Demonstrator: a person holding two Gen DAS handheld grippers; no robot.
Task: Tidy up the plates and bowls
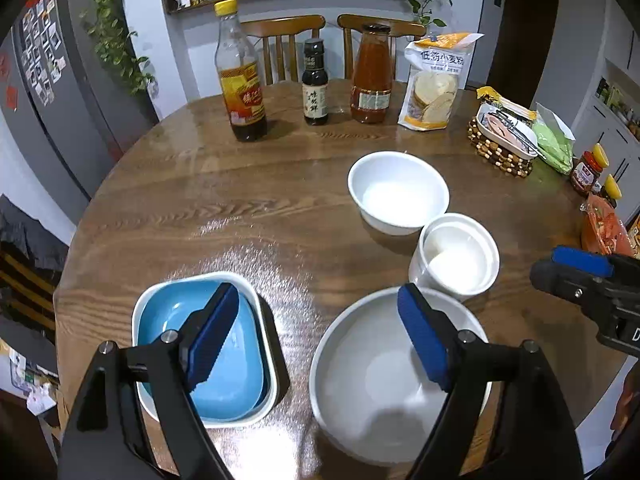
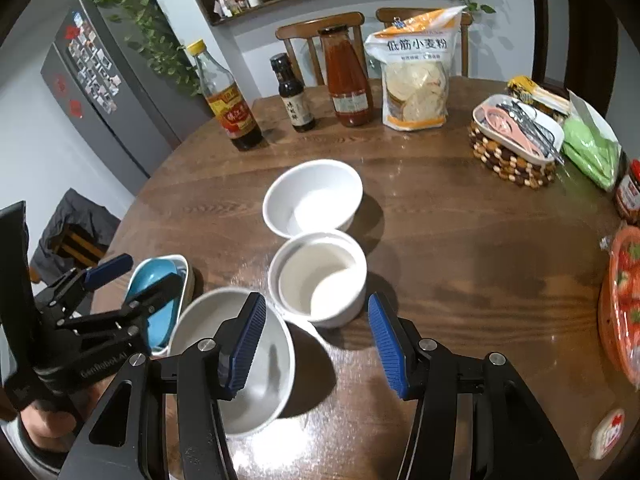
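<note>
Blue dish (image 1: 224,376) nests in white dish (image 1: 264,408); both hand-held grippers (image 1: 316,332) (image 2: 316,344) wide, empty.

A round wooden table (image 1: 248,208) fills the frame, glossy under the light. Along the top edge stand a yellow-capped bottle (image 1: 239,76), a small dark bottle (image 1: 315,84), a red sauce bottle (image 1: 371,76) and a flour bag (image 1: 434,80). Upper right sits a beaded trivet (image 1: 496,152) beside a green bag (image 1: 554,142). Centre right, a white bowl (image 1: 398,192) touches a white ramekin (image 1: 456,256). Lower centre lies a large white bowl (image 1: 360,380); lower left, a white square dish (image 1: 264,360).
</note>
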